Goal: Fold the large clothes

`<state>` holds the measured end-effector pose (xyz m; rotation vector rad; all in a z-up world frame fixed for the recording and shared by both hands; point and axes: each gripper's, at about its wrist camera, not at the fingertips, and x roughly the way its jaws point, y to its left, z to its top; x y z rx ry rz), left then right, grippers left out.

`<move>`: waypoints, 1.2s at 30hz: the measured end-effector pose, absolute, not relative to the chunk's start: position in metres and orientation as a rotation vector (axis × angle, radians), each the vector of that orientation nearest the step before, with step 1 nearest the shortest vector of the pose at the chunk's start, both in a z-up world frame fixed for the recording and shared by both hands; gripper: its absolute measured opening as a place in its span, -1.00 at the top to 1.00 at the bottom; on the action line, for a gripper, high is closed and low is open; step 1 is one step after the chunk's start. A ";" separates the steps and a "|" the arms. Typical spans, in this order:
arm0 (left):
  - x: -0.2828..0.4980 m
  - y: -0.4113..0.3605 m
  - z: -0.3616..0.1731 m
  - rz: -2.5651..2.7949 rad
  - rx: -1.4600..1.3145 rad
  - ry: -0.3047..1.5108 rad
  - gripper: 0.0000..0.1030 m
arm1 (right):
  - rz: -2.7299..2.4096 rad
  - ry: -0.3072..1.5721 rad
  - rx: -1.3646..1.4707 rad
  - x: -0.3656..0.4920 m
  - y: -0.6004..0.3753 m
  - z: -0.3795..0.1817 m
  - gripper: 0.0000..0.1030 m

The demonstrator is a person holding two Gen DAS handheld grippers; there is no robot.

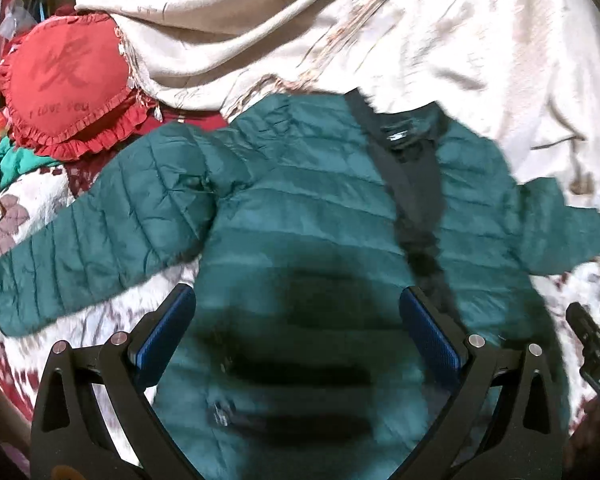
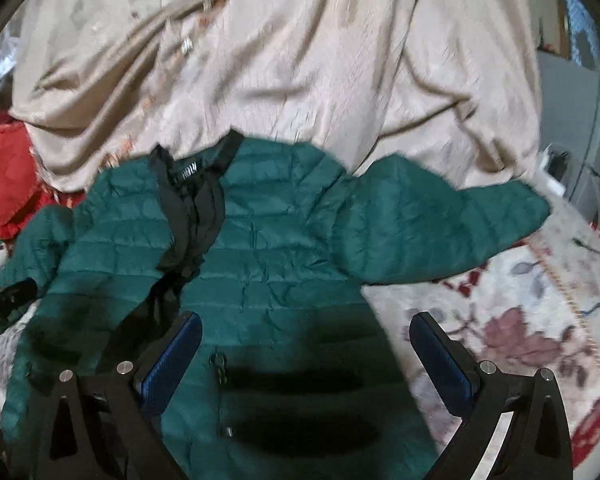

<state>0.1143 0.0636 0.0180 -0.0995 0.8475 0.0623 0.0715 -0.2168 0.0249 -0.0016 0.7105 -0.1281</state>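
While both grippers (image 1: pixel 298 320) (image 2: pixel 306 340) gape empty | jacket (image 1: pixel 300 208) flat | cushion (image 1: pixel 66 80): "I LOVE YOU"

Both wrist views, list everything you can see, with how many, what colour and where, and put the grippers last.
Puffer jacket: one, teal with black lining, spread front-up on the bed, sleeves out to both sides.
Blanket: one, beige, bunched behind the jacket's collar.
Heart cushion: one, red with a frilled edge, left of the jacket.
Bedspread: one, white with maroon flowers, under everything.
Green cloth: one piece, bright green, below the cushion.
Left gripper: one, black with blue pads, open above the jacket's lower front.
Right gripper: one, black with blue pads, open over the jacket's right hem.
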 end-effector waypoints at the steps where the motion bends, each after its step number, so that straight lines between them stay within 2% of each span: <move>1: 0.122 0.066 0.013 0.067 -0.095 0.858 -0.99 | -0.126 0.718 -0.002 0.079 -0.215 0.020 -0.99; 5: 0.154 0.067 -0.013 0.095 -0.069 0.901 -0.99 | -0.078 0.803 0.012 0.116 -0.211 -0.015 -0.99; 9: 0.177 0.062 -0.052 0.068 -0.061 0.995 -0.99 | -0.046 0.978 0.088 0.136 -0.223 -0.055 -1.00; 12: 0.174 0.055 -0.069 0.088 -0.012 0.984 -0.99 | -0.040 0.972 0.100 0.137 -0.224 -0.058 -1.00; 36: 0.174 0.053 -0.069 0.108 0.012 0.974 -0.99 | -0.064 0.956 0.039 0.139 -0.223 -0.064 -1.00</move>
